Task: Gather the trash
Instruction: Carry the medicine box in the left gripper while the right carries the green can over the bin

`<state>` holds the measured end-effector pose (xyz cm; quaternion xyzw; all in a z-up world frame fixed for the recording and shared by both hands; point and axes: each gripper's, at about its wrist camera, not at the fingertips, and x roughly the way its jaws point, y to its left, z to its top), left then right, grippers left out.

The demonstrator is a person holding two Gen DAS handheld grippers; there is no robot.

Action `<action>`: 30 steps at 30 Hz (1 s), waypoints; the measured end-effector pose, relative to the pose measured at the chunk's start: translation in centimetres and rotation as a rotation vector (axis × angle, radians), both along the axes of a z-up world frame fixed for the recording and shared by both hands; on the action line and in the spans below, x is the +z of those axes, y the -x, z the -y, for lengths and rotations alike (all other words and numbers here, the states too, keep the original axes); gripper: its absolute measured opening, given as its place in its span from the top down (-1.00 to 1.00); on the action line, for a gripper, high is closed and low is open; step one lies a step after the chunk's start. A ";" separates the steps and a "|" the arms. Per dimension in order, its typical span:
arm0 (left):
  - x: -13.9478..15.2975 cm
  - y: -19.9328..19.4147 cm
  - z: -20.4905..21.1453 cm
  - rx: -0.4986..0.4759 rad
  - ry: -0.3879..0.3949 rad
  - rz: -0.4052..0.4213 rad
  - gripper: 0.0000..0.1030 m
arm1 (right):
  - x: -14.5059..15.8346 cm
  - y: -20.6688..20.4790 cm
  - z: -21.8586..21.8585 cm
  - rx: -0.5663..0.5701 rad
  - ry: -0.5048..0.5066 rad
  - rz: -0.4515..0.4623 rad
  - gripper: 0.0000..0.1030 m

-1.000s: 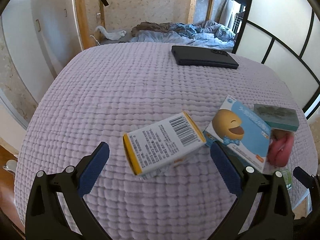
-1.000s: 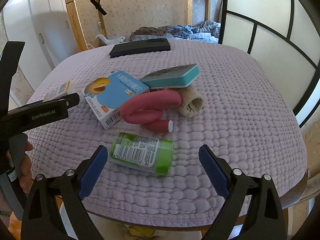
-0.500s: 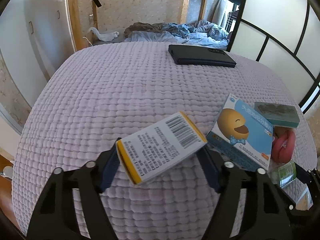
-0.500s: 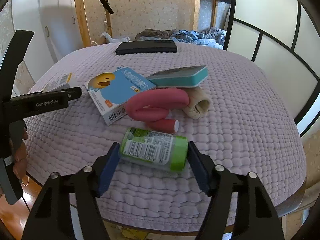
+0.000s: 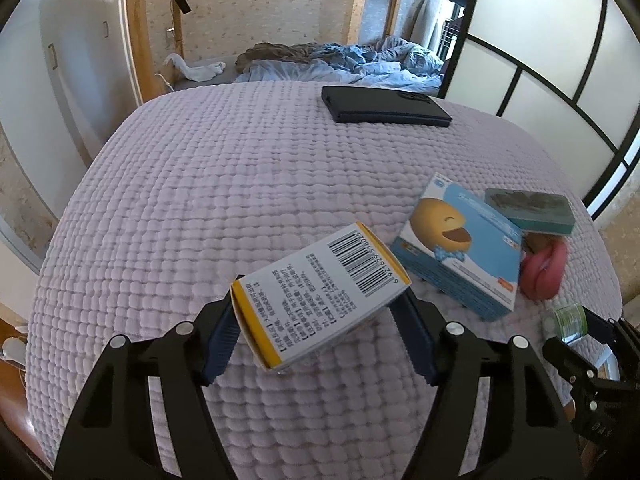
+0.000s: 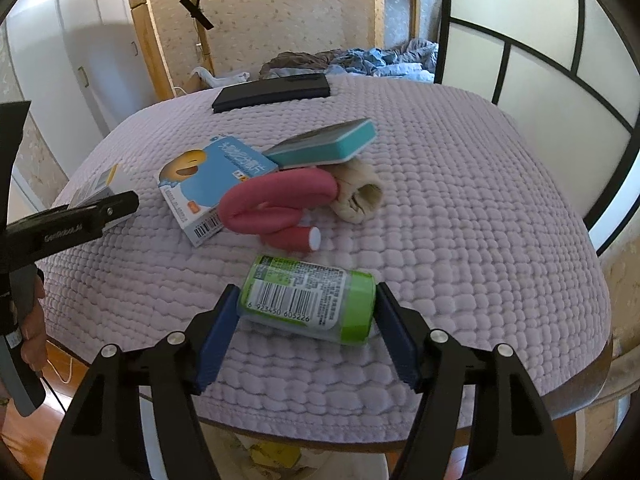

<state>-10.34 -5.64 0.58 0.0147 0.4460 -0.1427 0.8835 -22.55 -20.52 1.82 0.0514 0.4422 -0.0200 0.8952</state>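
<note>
In the left wrist view my left gripper [image 5: 320, 332] is shut on a white and yellow carton [image 5: 320, 296] with a barcode, lifted slightly off the lilac quilted cover [image 5: 224, 184]. In the right wrist view my right gripper [image 6: 306, 326] is shut on a green plastic bottle [image 6: 308, 300] lying on its side, its blue pads against both ends. The same bottle [image 5: 568, 318] shows at the right edge of the left wrist view, and the carton [image 6: 98, 184] at the left of the right wrist view.
A blue box with an orange smiling face [image 6: 208, 180], a teal flat box [image 6: 324, 144], a pink foam roll [image 6: 276, 208] and a beige cloth lump [image 6: 358, 196] lie clustered mid-table. A black flat case [image 6: 272, 90] sits at the far edge. A hand [image 6: 34, 320] holds the left tool.
Both grippers closed from wide open: the left onto the carton, the right onto the green bottle. The carton has since risen a little and tilted.
</note>
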 end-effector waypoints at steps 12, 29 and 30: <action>0.6 2.3 0.6 -0.062 0.010 -0.016 -0.38 | 0.7 2.2 1.1 -0.019 -0.024 -0.014 -0.30; 0.9 6.4 0.7 -0.137 0.006 -0.032 -0.38 | 1.8 5.0 0.5 -0.005 -0.021 -0.009 -0.30; 0.9 6.6 0.7 -0.139 0.004 -0.032 -0.39 | 1.8 5.1 0.5 -0.004 -0.020 -0.010 -0.30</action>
